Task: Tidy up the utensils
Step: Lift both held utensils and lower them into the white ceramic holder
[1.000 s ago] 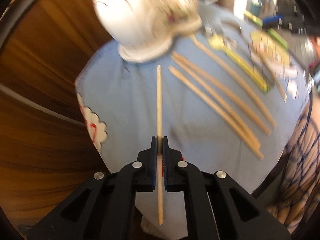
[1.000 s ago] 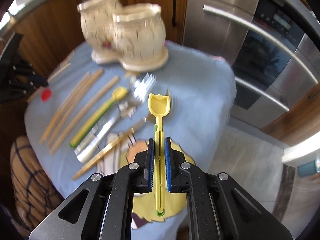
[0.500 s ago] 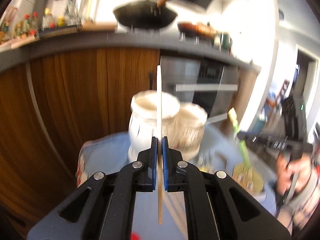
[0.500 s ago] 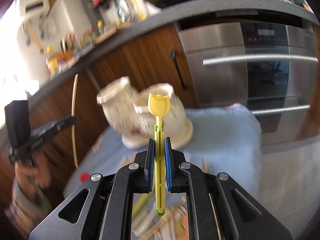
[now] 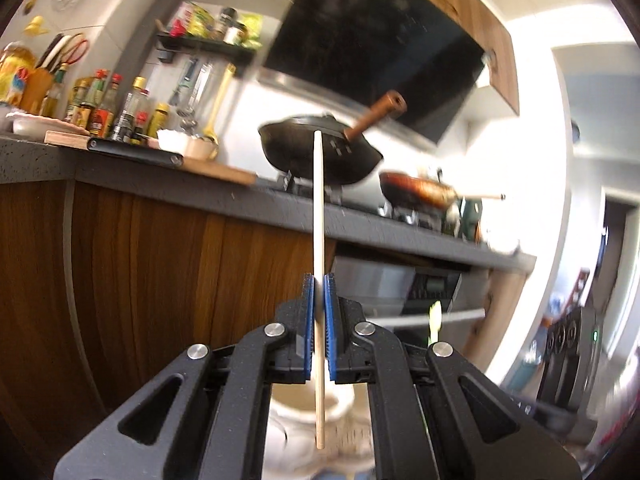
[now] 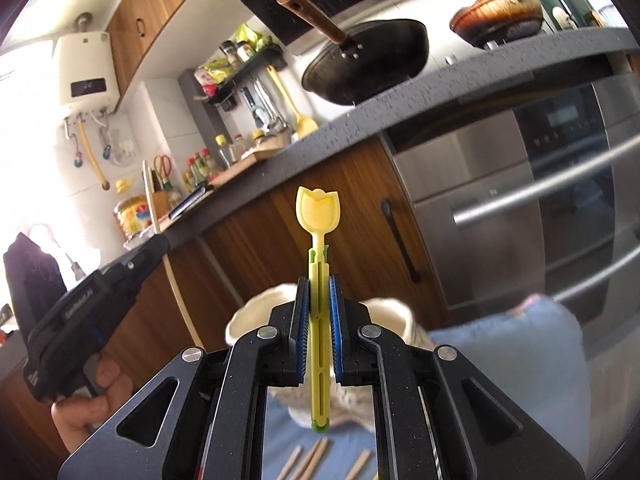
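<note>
My left gripper (image 5: 319, 280) is shut on a wooden chopstick (image 5: 319, 208) held upright; its lower end hangs over the mouth of a cream ceramic holder (image 5: 308, 420) below. My right gripper (image 6: 319, 284) is shut on a yellow tulip-shaped spoon (image 6: 318, 212) with a green-trimmed handle, held upright above the twin cream holder (image 6: 256, 316). The left gripper (image 6: 92, 304) and its chopstick (image 6: 176, 280) show at the left of the right wrist view. Several chopsticks (image 6: 312, 460) lie on the blue cloth (image 6: 520, 344) below.
A dark countertop (image 5: 200, 184) carries a black wok (image 5: 320, 156), a red pan (image 5: 416, 192), bottles and a cutting board. Wood cabinet fronts (image 5: 160, 280) and a steel oven (image 6: 540, 208) stand behind the table.
Both grippers have tilted upward from the table, turning the chopstick and spoon upright over the holders. The views now face the counter instead of the cloth.
</note>
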Available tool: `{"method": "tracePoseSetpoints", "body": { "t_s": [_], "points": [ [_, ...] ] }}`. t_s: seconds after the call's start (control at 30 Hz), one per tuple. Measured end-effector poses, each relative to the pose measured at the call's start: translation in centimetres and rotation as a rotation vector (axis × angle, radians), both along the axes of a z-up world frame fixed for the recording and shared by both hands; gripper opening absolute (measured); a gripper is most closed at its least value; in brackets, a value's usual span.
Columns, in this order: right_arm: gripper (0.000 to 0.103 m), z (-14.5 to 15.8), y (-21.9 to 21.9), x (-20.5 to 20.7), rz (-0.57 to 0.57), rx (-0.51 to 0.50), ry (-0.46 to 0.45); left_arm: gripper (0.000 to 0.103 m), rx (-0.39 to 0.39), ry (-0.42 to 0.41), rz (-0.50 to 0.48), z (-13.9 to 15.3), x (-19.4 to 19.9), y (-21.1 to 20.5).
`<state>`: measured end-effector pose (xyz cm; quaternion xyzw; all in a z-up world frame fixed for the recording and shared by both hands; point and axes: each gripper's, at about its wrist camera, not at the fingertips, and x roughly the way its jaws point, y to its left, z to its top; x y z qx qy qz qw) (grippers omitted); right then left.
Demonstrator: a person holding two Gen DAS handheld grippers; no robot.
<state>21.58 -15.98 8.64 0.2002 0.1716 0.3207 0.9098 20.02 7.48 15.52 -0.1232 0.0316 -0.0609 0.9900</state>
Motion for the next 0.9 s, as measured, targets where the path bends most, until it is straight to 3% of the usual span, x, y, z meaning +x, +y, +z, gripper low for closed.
{"method": "tracePoseSetpoints", "body": {
  "t_s": [0.17,0.3,0.53,0.9],
  "points": [
    [0.011,0.9,0.3,1.7,-0.03,0.009,-0.046,0.005,-0.034,-0.086,0.03,0.5,1.8,0.6],
    [0.011,1.1,1.1,3.1,-0.056,-0.015,-0.068,0.005,-0.009,-0.08,0.04,0.0,3.6,0.2],
    [0.011,-0.6,2.9,3.4,-0.093,-0.165,-0.066,0.005,0.062,0.088,0.04,-3.2,5.6,-0.5],
    [0.011,-2.2,4.6,2.0,-0.111,-0.347,-0.006,0.005,0.166,0.289,0.037,-4.7,5.6,-2.0]
  ]
}}
